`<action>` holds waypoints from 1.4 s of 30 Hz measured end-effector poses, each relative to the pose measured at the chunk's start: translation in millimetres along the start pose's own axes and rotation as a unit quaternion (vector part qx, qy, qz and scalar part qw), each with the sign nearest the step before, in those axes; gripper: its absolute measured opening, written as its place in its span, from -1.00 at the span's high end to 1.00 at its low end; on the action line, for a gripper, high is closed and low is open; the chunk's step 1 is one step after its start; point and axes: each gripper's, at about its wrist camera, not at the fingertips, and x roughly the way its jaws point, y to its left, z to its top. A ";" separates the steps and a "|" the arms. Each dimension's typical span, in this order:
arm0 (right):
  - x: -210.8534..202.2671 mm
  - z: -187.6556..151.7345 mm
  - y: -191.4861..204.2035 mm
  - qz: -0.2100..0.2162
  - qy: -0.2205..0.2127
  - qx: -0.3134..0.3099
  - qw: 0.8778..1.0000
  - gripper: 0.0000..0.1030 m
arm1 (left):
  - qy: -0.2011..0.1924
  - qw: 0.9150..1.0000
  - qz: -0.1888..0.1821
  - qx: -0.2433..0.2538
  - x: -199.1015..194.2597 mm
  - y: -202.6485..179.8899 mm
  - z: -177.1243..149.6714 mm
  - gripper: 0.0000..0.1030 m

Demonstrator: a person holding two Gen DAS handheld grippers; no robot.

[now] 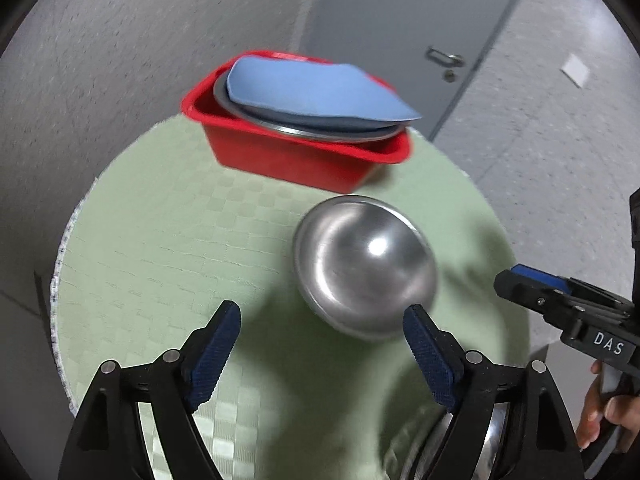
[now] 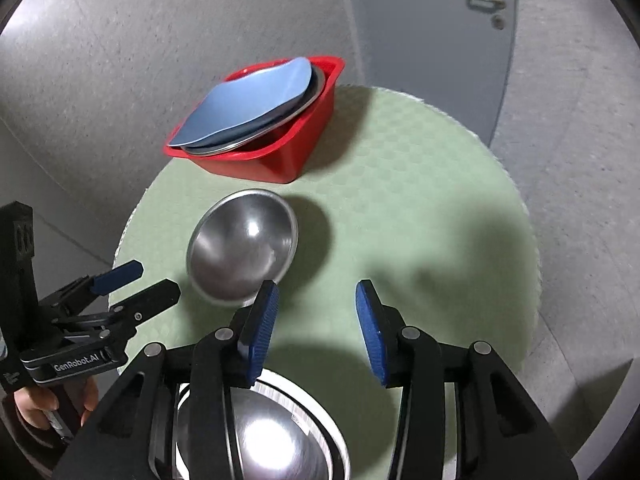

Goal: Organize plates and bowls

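1. The left tool (image 1: 322,324) stood open, nothing between its pads.
2. The right tool (image 2: 316,304) was open and empty too.
3. A steel bowl (image 1: 364,264) sat on the desk (image 1: 160,248), near a red tub (image 1: 280,156) holding plates (image 1: 312,92).
4. Another bowl (image 2: 276,444) lay below the right tool.

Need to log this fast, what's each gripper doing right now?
Left gripper: open, holding nothing, fingers wide before the bowl.
Right gripper: open, holding nothing.
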 end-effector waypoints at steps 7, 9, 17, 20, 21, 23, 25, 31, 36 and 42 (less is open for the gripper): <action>65.9 31.3 -4.0 0.042 0.067 -0.023 0.997 0.18 | 0.047 0.998 0.024 -0.025 57.7 11.8 18.7 -0.45; 79.7 33.9 -3.1 0.050 0.081 -0.029 0.995 0.18 | 0.058 0.998 0.025 -0.028 69.3 12.2 21.8 -0.38; 111.5 35.0 2.7 0.077 0.119 -0.046 0.989 0.24 | 0.059 0.998 0.017 -0.008 83.8 3.5 32.7 0.32; 113.5 34.5 2.1 0.092 0.121 -0.041 0.988 0.50 | 0.059 0.998 0.007 0.008 84.4 -5.4 33.0 0.63; 114.1 34.7 2.8 0.094 0.120 -0.042 0.987 0.59 | 0.057 0.998 0.012 0.020 84.6 -11.2 33.6 0.65; 111.5 33.0 5.3 0.090 0.116 -0.043 0.988 0.72 | 0.056 0.998 0.015 0.027 84.7 -14.1 32.7 0.66; 107.9 30.4 5.9 0.082 0.110 -0.038 0.990 0.72 | 0.052 0.998 0.011 0.028 81.4 -18.0 32.2 0.66; 69.9 26.0 3.9 0.086 0.069 -0.018 0.994 0.77 | 0.015 0.999 -0.004 0.051 43.8 -29.4 24.9 0.66; 18.5 20.6 12.4 0.077 0.017 -0.014 0.997 0.77 | -0.025 0.997 -0.019 0.075 2.3 -40.5 18.9 0.66; -29.0 -2.4 25.2 0.059 -0.024 -0.005 0.998 0.77 | -0.049 0.993 -0.040 0.103 -33.7 -49.1 -7.7 0.66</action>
